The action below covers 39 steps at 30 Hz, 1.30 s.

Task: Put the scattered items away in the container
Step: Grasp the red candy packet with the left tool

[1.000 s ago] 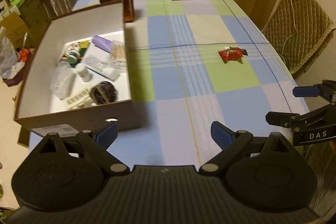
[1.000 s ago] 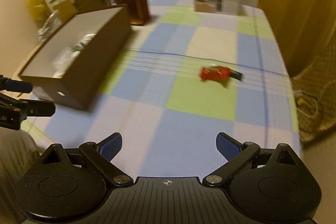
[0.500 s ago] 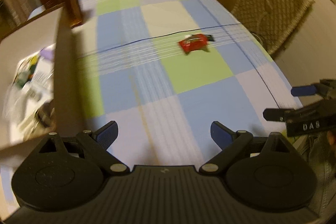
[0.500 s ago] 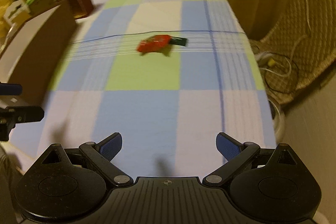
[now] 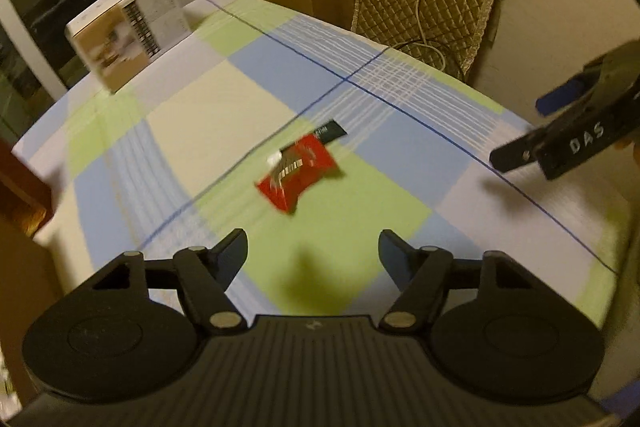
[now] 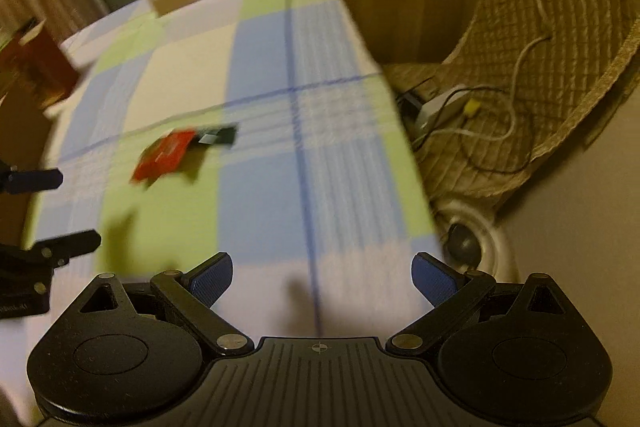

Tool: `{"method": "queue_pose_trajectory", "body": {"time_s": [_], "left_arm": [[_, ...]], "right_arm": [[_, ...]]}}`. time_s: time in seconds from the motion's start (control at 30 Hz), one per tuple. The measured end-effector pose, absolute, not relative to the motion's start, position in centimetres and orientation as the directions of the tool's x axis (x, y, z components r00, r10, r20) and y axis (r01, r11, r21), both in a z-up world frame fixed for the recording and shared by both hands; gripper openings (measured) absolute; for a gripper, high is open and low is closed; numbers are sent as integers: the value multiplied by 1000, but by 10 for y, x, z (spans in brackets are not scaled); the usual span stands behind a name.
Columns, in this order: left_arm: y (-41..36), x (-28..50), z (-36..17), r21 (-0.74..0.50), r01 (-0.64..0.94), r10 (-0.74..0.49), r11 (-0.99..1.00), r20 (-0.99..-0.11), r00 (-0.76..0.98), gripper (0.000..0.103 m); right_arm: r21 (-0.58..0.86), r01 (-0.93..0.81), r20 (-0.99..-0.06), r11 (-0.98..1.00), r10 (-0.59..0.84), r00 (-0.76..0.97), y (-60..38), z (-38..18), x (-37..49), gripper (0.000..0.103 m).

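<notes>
Red packet (image 5: 298,173), one only, lies flat on the checked desk (image 5: 192,115) just ahead of the spread, empty left fingers (image 5: 240,253), a single black item (image 5: 330,131) touching its far end; best come down straight over it and pinch the short edges. Right-wrist view: packet sits ahead and left of the right gripper (image 6: 322,273), also wide open and empty; container not clearly visible, two cardboard boxes at the far end.
</notes>
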State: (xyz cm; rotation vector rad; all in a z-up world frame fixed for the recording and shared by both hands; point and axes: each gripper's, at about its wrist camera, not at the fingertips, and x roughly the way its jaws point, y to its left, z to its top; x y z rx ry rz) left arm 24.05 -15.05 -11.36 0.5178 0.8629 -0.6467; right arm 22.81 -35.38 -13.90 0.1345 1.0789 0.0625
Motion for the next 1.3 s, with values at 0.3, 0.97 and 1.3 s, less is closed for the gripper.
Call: {"method": "queue_pose_trajectory", "body": {"time_s": [0.3, 0.97, 1.3], "left_arm": [[-179, 286, -151, 189, 689, -288, 699, -808, 514, 67], [-118, 288, -163, 130, 524, -157, 842, -870, 468, 19], [-107, 288, -158, 41, 527, -239, 849, -859, 453, 34]], "right_arm": [[234, 144, -853, 961, 132, 504, -377, -152, 247, 101], [180, -145, -810, 973, 231, 539, -332, -166, 276, 101], [164, -236, -810, 958, 267, 522, -311, -169, 283, 101]]}}
